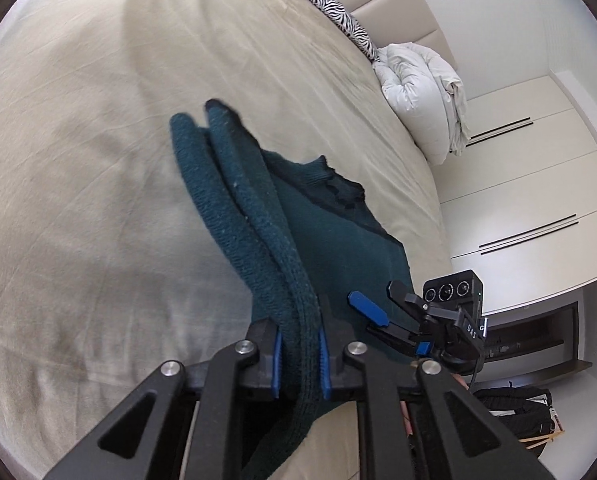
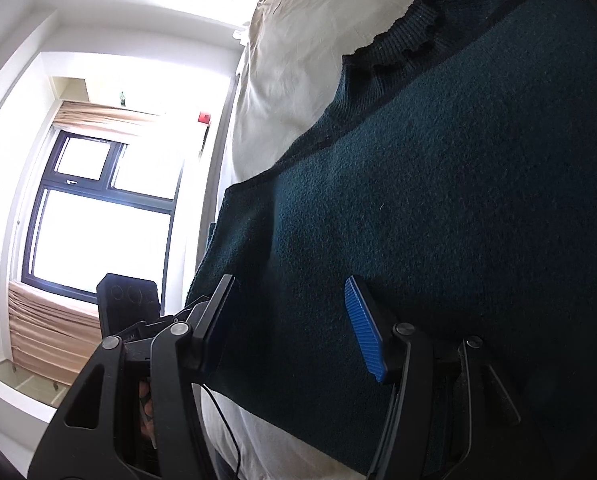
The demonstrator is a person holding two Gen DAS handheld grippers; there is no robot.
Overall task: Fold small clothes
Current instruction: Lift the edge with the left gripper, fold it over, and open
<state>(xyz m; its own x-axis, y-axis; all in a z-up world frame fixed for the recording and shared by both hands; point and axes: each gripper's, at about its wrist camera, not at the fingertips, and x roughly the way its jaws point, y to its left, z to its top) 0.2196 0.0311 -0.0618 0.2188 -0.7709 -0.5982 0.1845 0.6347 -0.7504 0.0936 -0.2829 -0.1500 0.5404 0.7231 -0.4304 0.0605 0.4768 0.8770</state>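
**Inspector:** State the step in hand.

**Assistant:** A fold in progress, by my reading. The teal sweater (image 1: 338,232) lies spread on the bed (image 1: 98,160). The left gripper (image 1: 300,364) is clenched on a doubled band of its knit, probably a sleeve (image 1: 234,200), which stands lifted clear of the bed, beside the sweater's body.

**Inspector:** The other tool?

**Assistant:** The right gripper (image 2: 294,332) hangs over the sweater's body, on the side away from the collar (image 2: 402,40), jaws apart, grasping nothing. I cannot tell whether its fingers touch the knit.

**Inspector:** What does the next move call for?

**Assistant:** In my judgement, carrying the lifted band across the body and laying it flat without dragging the rest askew.

**Inspector:** Containers?

**Assistant:** None in use. Beyond the sweater's collar, a white duvet (image 1: 422,92) and a zebra-print pillow (image 1: 342,16) rest on the bed.
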